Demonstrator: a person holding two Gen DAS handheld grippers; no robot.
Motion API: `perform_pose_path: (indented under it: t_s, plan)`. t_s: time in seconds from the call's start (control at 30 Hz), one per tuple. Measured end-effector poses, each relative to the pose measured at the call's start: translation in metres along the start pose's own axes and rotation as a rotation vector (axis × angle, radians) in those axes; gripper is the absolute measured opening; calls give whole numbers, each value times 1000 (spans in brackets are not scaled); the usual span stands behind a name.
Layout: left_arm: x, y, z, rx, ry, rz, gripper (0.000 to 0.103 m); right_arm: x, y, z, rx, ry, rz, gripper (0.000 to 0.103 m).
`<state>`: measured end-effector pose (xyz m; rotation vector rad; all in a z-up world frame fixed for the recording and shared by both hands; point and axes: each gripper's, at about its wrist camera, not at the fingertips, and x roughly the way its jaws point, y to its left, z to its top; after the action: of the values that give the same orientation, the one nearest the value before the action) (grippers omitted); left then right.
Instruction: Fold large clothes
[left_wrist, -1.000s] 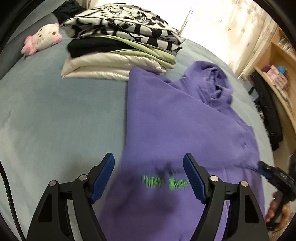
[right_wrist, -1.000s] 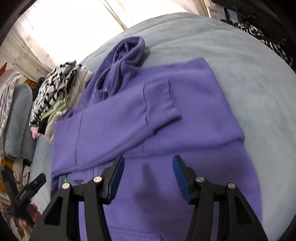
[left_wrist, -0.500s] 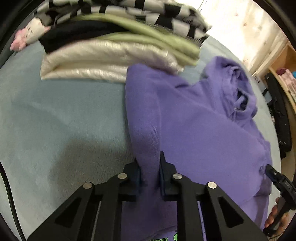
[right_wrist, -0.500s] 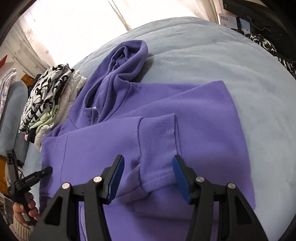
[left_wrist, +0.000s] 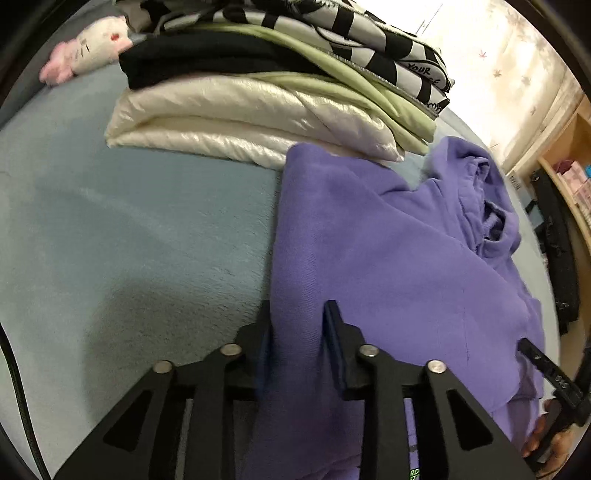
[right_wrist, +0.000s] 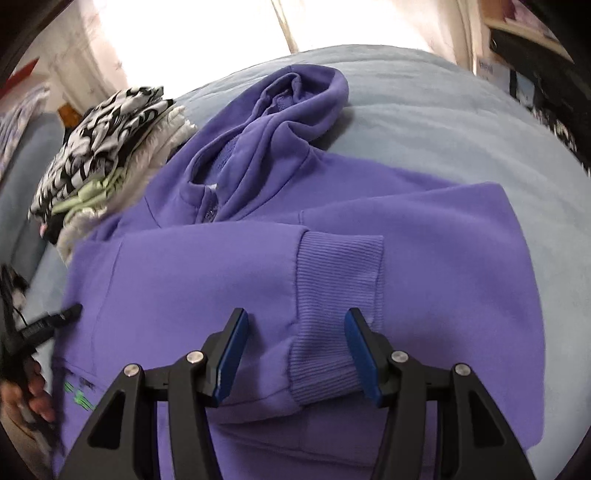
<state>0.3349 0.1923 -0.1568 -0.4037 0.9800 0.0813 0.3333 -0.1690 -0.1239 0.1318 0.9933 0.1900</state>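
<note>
While the left tool (left_wrist: 297, 339) opens around the purple hoodie's (left_wrist: 388, 258) edge, the right tool (right_wrist: 293, 356) gapes over its cuff (right_wrist: 338, 291).

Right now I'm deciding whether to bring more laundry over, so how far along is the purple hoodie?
Partly done. A stack of folded clothes already sits on the bed. The purple hoodie lies flat with a sleeve folded across its chest, cuff between the open right gripper. The left gripper is opening around the hoodie's side edge. Hood and body folds remain.

Sunlit curtains (left_wrist: 517, 74), wooden shelf (left_wrist: 569, 173), bed (left_wrist: 110, 240)
</note>
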Motion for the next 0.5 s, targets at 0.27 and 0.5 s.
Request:
perform_pose_path:
  t_s: [0.27,0.5]
  plan:
    - [-52,-41,-2,225,-176,150,34,-39,-16,3,76,-102,8,54]
    - [-35,-95,-11,206,-67,38,34,-32,55,11,-32,-103,118,54]
